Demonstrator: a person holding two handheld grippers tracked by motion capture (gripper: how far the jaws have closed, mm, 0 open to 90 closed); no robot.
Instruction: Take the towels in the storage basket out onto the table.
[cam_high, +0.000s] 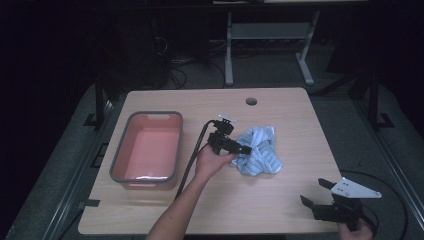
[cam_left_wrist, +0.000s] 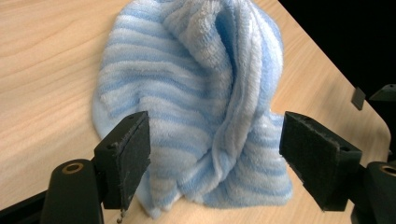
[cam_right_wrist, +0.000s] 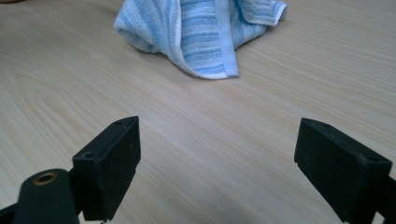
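Blue striped towel (cam_high: 260, 150) bunched up mid-desk (cam_high: 280, 210), right of the pink tub (cam_high: 147, 150). Left gripper (cam_high: 245, 149) at the towel's edge, jaws spread wide, cloth between them but not pinched. Right gripper (cam_high: 315, 195) near the desk's front corner, jaws wide apart, holding nothing.

Dim room, grey floor (cam_high: 280, 75), white table frame (cam_high: 229, 50).

Table (cam_high: 280, 200): light wood-grain top, rounded corners, a round cable hole (cam_high: 251, 101) near the far edge. On it: a pink tub with grey rim (cam_high: 119, 155), at the left side; a crumpled blue-and-white striped towel (cam_high: 260, 150), heaped near the middle, well apart from the tub.
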